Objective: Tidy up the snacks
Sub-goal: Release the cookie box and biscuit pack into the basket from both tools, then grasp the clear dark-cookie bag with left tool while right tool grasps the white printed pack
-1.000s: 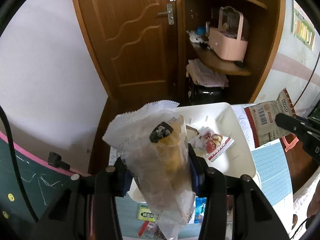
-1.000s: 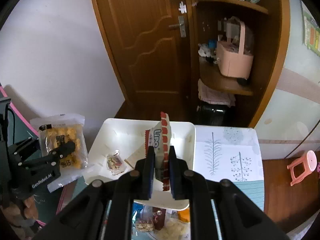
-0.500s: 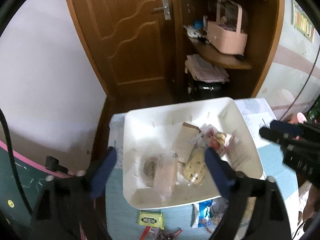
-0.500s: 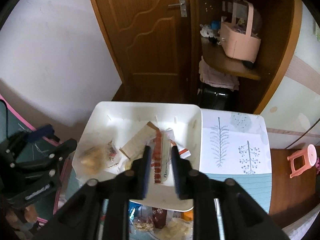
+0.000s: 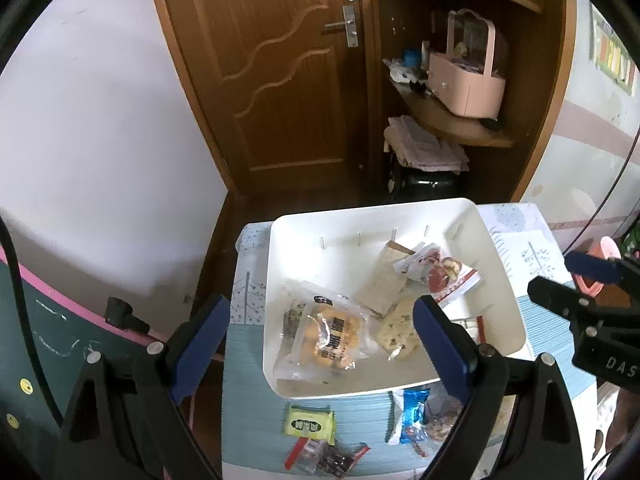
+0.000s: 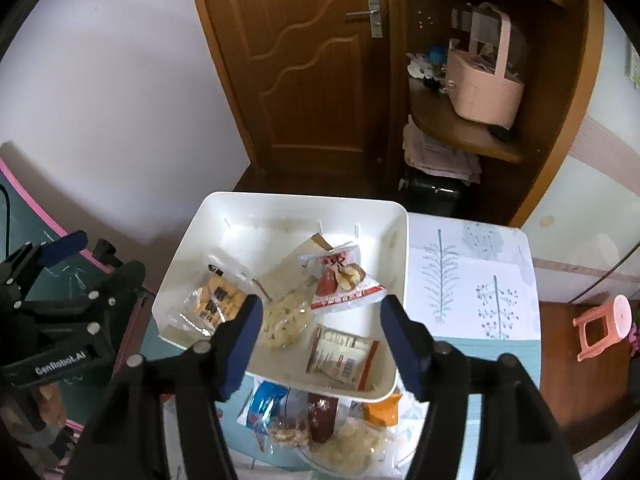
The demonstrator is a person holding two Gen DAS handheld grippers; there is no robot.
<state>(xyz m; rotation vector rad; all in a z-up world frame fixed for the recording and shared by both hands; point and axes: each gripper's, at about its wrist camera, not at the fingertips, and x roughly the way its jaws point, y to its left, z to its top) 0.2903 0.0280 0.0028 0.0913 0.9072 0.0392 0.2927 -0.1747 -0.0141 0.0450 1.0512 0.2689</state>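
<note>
The left gripper [image 5: 320, 324] hangs over the near left part of the white bin [image 5: 508, 280], jaws wide apart with nothing between them. Below it a clear cracker pack [image 5: 326, 340] lies flat in the bin. The right gripper [image 6: 320, 320] hovers over the bin's near right side, its jaws opening and gripping nothing; under them a red-edged packet [image 6: 342, 356] lies flat on the bin floor. Farther in lie a date packet [image 6: 340, 280], a pale biscuit bag [image 6: 284, 320] and a brown paper piece [image 6: 292, 268]. More snacks sit on the table [image 6: 472, 280] near the bin's front edge: a green packet [image 5: 310, 424], a blue one [image 5: 412, 408] and an orange one [image 6: 382, 410].
</note>
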